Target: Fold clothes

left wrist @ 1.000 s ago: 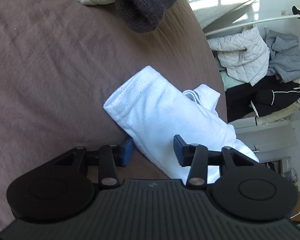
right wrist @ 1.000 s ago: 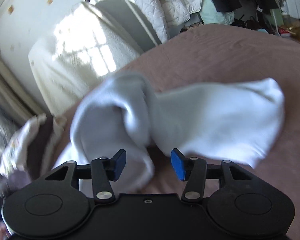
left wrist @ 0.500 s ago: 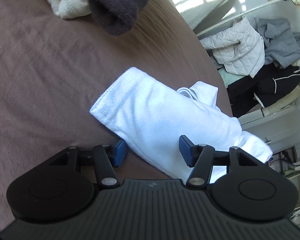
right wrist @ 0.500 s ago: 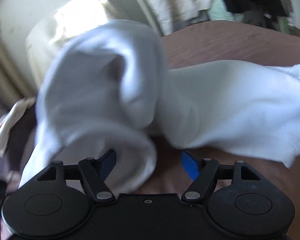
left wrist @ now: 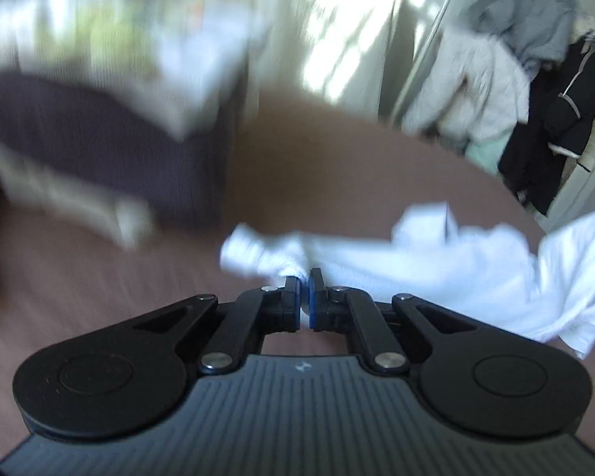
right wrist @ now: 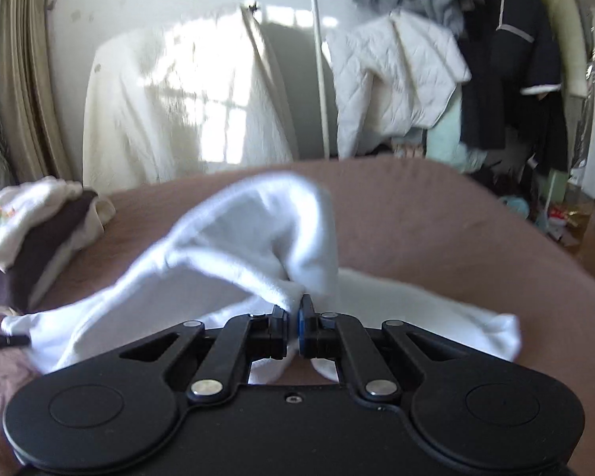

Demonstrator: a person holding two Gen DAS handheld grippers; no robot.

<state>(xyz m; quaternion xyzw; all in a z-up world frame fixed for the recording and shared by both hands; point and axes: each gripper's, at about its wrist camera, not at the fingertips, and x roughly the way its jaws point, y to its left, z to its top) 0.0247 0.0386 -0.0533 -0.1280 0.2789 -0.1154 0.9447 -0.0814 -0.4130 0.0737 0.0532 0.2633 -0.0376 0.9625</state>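
I am clenching my left gripper (left wrist: pixel 304 277) and right gripper (right wrist: pixel 293 311) on a white fleece garment (right wrist: pixel 234 238), its far end trailing toward 3 o'clock over the brown bed (right wrist: pixel 436 214).

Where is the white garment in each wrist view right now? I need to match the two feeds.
Left wrist: white garment runs from centre to the right edge on the brown bed, pinched by the left gripper.
Right wrist: it billows up at centre, pinched by the right gripper.
Shared landmark: the white quilted jacket hanging behind the bed.
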